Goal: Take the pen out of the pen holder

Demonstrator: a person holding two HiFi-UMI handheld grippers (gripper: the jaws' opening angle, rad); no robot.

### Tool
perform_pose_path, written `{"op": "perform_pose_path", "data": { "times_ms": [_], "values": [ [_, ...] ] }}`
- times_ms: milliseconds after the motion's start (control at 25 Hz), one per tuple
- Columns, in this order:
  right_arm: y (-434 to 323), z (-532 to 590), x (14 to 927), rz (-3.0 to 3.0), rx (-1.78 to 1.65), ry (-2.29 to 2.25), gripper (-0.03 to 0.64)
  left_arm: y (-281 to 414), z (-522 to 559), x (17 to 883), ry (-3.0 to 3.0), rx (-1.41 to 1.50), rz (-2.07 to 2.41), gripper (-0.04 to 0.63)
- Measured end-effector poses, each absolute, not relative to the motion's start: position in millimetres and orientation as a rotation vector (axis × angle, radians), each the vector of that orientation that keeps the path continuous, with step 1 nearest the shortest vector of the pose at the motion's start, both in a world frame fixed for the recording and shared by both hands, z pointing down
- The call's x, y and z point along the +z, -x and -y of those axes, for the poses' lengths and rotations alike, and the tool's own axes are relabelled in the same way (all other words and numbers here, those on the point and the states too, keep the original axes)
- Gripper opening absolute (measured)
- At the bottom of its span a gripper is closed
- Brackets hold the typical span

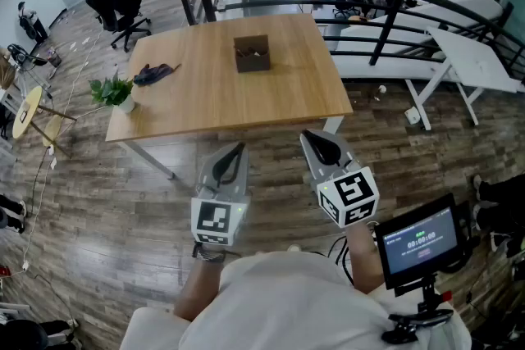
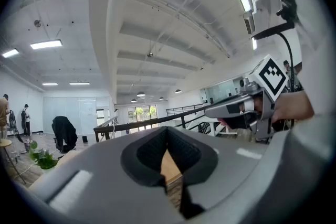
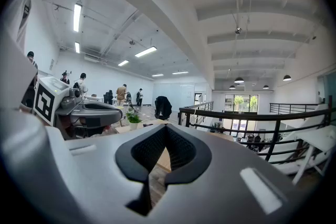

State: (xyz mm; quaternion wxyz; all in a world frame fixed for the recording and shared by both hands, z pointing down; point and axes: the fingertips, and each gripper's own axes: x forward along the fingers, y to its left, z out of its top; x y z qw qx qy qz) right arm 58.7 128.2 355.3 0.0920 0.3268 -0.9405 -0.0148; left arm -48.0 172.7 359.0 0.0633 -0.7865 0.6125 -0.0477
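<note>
Head view, left to right.

- Plant point(image 1: 115, 92): stands on the bench point(image 1: 287, 98) at its 8 o'clock corner.
- Dark cloth point(image 1: 154, 74): lies at 9 o'clock of the bench centre, near the plant but apart from it.
- Pen holder point(image 1: 252, 55): a brown box, upright, at 12 o'clock of the bench centre, near the far edge. Its contents are too small to tell a pen.
- Left hand-held gripper point(image 1: 236, 152): held at 6 o'clock, off the near bench edge and over the floor. Jaws together, nothing between them. Well apart from the pen holder.
- Right hand-held gripper point(image 1: 316, 142): just beside the left one, at its 3 o'clock, also short of the bench. Jaws together and empty.
- Screen point(image 1: 421, 242): lit, at 4 o'clock of the right hand-held gripper.
</note>
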Motion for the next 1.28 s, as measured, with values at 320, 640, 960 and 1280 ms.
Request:
{"op": "perform_pose_path", "data": {
  "times_ms": [320,640,960,1280],
  "values": [
    [-61.2,-131.8,345.9,2.910,0.001,-0.935,0.002,44.2,-170.0,358.9,2.375,-0.142,-1.847,-0.002],
    [-66.2,-132.9,358.7,2.891,0.024,-0.924,0.002,41.4,-172.6,368.3,2.377,-0.155,-1.873,-0.002],
    [-73.8,-130.1,369.5,2.871,-0.007,-0.922,0.002,33.3,-170.1,378.9,2.377,-0.176,-1.884,-0.002],
    [-97.9,-113.5,364.6,2.923,-0.032,-0.849,0.002,5.2,-148.0,379.4,2.366,-0.198,-1.903,-0.002]
  ]
}}
